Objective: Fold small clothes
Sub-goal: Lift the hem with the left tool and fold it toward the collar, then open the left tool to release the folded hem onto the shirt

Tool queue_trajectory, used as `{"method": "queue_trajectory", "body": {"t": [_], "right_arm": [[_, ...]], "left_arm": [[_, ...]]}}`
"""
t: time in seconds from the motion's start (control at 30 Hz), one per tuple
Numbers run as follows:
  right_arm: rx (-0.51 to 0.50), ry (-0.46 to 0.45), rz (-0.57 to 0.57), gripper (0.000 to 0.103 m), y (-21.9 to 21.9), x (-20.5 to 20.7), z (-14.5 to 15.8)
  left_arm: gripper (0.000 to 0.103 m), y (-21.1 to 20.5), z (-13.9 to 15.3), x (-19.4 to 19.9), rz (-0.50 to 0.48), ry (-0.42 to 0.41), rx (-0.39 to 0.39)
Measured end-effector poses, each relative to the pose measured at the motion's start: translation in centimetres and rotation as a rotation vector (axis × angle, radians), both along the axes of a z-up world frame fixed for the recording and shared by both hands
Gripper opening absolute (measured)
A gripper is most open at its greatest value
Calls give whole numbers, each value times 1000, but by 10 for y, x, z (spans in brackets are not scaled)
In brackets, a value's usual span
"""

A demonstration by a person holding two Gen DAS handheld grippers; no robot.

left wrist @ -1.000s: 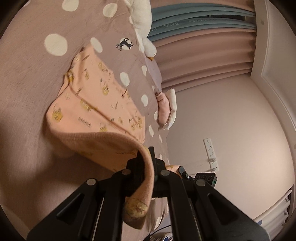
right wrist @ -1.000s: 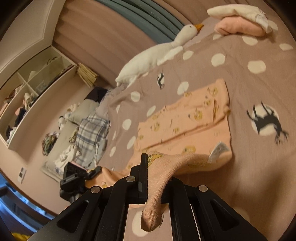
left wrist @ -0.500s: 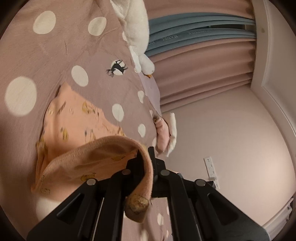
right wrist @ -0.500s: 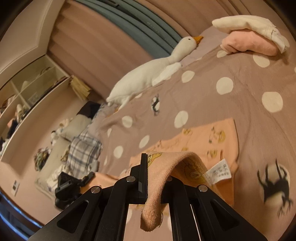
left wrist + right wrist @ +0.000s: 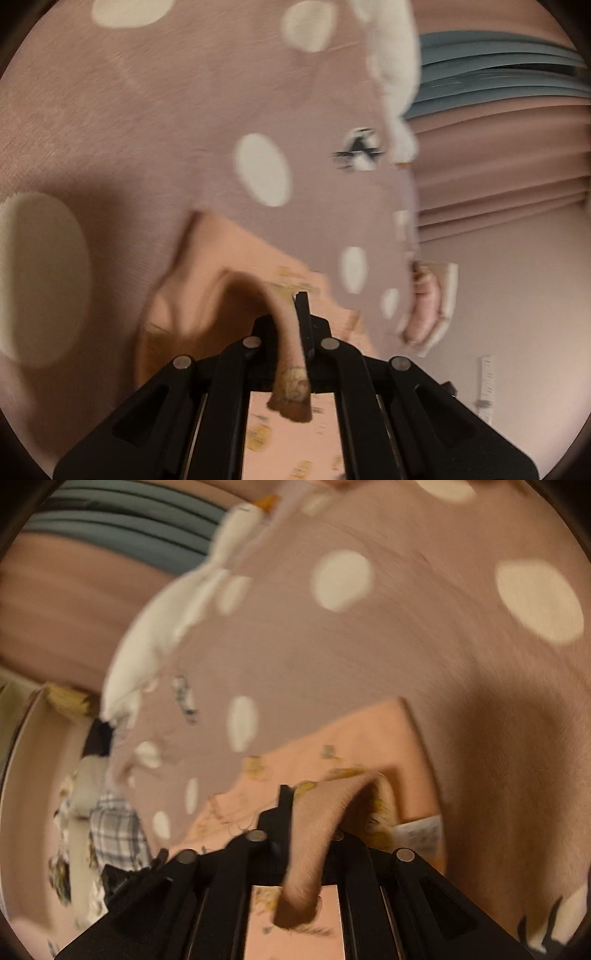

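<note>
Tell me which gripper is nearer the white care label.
Right: the white care label on the garment lies beside the right gripper; the left gripper sees none nearby.

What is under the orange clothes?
The pink spotted blanket lies under the orange clothes and shows all around them. Whatever is beneath the blanket is covered, and so is the patch directly below the clothes.

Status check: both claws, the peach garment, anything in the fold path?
Left claw shut on peach garment, right claw likewise. Gripped edge arched over the flat half on the dotted bedspread. Goose plush off to the side, nothing in the path.
</note>
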State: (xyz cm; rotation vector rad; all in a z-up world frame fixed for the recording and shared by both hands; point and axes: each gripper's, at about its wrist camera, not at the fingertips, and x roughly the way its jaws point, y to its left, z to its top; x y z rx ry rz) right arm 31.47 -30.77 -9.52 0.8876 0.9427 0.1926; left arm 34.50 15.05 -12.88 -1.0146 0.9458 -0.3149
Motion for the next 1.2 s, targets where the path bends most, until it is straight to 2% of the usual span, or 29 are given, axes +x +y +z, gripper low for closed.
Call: {"method": "queue_trajectory", "body": {"t": [0.07,0.13,0.17,0.2,0.27,0.37,0.47,0.57,0.67,0.7,0.77,0.9,0.97,1.03,1.13,1.2], "right_arm": [[2,18,-6,5,-8,-2,-3],[14,4,-2,6,-16,-7,1],[3,-6,-7,10,-19,-9,4],[-40,-19,-32,27,-26,-14,12],[-81,-52,-77,48,-37,-19,22],[-103,-130,-49,48,-45,-37,40],[-227,-179,105,47,-19,-53,51],[-355,-208,259,27,20,-66,49],[-464,-182,372,16,52,-65,34],[-497,-163,388,16,59,-59,29],[-566,-129,404,16,69,-46,21],[-628,-164,382,15,78,-19,25],[-643,-175,339,15,80,2,29],[-643,-199,271,15,80,20,40],[-615,-247,188,15,68,27,60],[-609,-259,171,15,63,24,69]], "left_arm": [[8,4,-1,2,-8,16,42],[24,14,3,2,-2,24,94],[36,23,7,-1,13,14,104],[42,31,12,-6,28,2,116],[42,45,23,-16,35,-28,160],[41,44,38,-33,-36,-68,251],[40,19,47,-49,-159,-108,364],[33,-19,42,-61,-295,-138,433],[31,-57,24,-59,-408,-126,519],[31,-66,19,-56,-419,-115,553],[31,-75,9,-45,-421,-112,585],[31,-81,11,-8,-374,-134,598],[31,-76,14,15,-326,-119,568],[31,-68,22,34,-242,-111,506],[31,-49,44,44,-122,-149,418],[31,-42,54,39,-112,-158,442]]}}
